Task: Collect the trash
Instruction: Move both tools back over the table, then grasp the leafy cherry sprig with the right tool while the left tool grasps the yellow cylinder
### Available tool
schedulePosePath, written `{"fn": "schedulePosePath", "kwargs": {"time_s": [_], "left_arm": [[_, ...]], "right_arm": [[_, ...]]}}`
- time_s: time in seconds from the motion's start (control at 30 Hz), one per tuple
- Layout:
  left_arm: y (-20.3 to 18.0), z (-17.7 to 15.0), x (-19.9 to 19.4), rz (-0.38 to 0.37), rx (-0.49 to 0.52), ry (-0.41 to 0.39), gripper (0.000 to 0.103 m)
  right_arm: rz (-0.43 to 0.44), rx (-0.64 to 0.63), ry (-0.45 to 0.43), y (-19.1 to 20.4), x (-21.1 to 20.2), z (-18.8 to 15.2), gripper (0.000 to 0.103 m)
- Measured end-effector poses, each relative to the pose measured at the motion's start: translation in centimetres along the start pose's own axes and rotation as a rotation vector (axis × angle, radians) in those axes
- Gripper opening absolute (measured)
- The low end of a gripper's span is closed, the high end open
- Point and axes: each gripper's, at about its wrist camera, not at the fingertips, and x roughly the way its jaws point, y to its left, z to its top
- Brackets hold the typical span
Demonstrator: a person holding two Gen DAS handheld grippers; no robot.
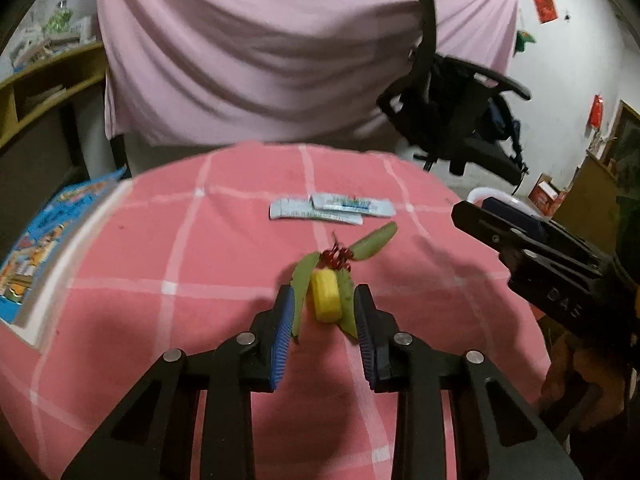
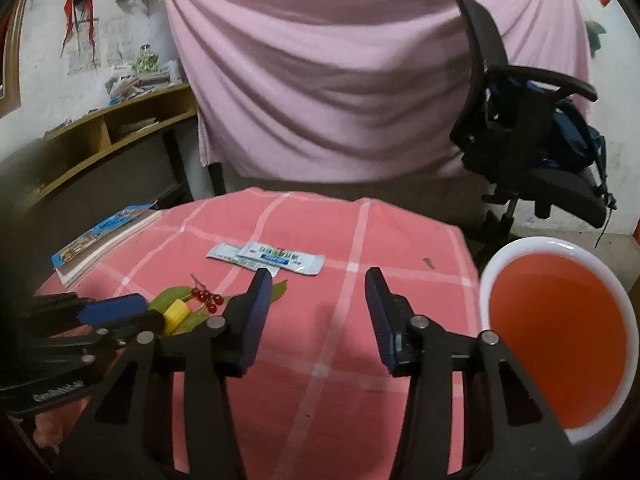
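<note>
A yellow block (image 1: pixel 326 296) lies on green leaves (image 1: pixel 372 240) with a sprig of red berries (image 1: pixel 336 258) on the pink checked tablecloth (image 1: pixel 160 264). My left gripper (image 1: pixel 324 300) is open, its blue pads on either side of the yellow block and leaves. Two white sachet wrappers (image 1: pixel 332 209) lie farther back. My right gripper (image 2: pixel 316 284) is open and empty over the cloth, right of the leaves (image 2: pixel 172 296), the yellow block (image 2: pixel 176 314) and berries (image 2: pixel 206 296), and in front of the wrappers (image 2: pixel 268 258). The left gripper shows at the left in the right wrist view (image 2: pixel 116 312).
A white bin with an orange-lit inside (image 2: pixel 560 336) stands off the table's right edge. A colourful book (image 1: pixel 44 240) lies at the table's left edge. A black office chair (image 2: pixel 532 136) stands at the back right before a pink curtain (image 2: pixel 340 80). Wooden shelves (image 2: pixel 100 136) stand left.
</note>
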Motion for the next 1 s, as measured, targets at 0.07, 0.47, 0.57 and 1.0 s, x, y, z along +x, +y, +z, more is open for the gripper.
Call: {"fn": "schedulePosePath", "kwargs": {"time_s": [0.07,0.47,0.57,1.0], "left_arm": [[0.3,0.4,0.8,0.002,-0.027,0.034,0.021],[3.0,0.5,-0.5,-0.02,-0.102,0.036,0.013],[4.3,0.1,-1.2,-0.015,-0.136,0.032,0.012],[8.6,0.0,-3.1,0.089,-0.259,-0.022,0.012]], "right_arm": [[0.014,-0.003,0.02,0.2,0.5,0.0,0.06],[0.131,-0.06,0.172,2.7,4.0,0.3,0.059],[0.158,-0.085,0.191,3.6,4.5,0.4,0.06],[0.211,-0.183,0.245,7.3,7.7,1.3,0.06]]}}
